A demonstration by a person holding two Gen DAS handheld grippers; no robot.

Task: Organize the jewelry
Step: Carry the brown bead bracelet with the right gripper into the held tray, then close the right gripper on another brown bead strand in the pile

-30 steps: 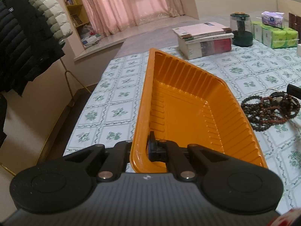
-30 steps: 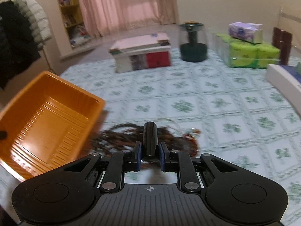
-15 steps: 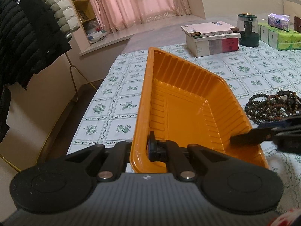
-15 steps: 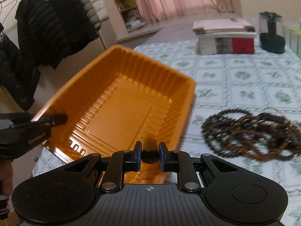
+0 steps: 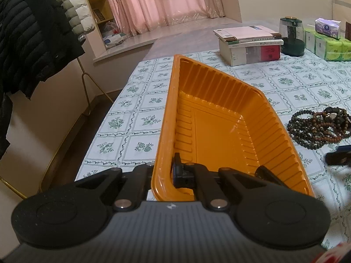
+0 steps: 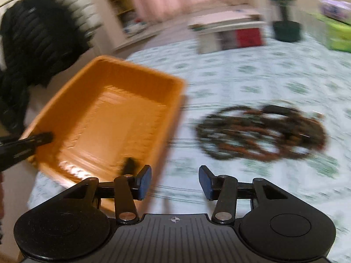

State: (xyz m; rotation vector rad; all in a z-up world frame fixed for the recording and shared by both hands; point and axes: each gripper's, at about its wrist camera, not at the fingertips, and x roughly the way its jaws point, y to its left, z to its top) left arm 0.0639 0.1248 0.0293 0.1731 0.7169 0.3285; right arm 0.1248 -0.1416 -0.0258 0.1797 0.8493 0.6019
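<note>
An orange tray (image 5: pixel 219 118) sits tilted on a floral-clothed worktop (image 5: pixel 142 118), its near rim pinched by the closed left claw (image 5: pixel 163 173). The right claw (image 6: pixel 174 182), its jaws just opening and holding nothing, hangs beside the tray's right edge. A heap of bead necklaces (image 6: pixel 261 133) lies on the cloth right of the tray, apart from it.

Orange plastic tray (image 5: pixel 219 131): rectangular, ribbed walls, glossy, nothing visible inside except small dark object near corner, unclear; near rim tilted up, close to counter's left edge. Bead strings (image 5: pixel 318 127): tangled heap, dark green-black and reddish-brown strands, flat on counter, just right of tray, apart from it.
</note>
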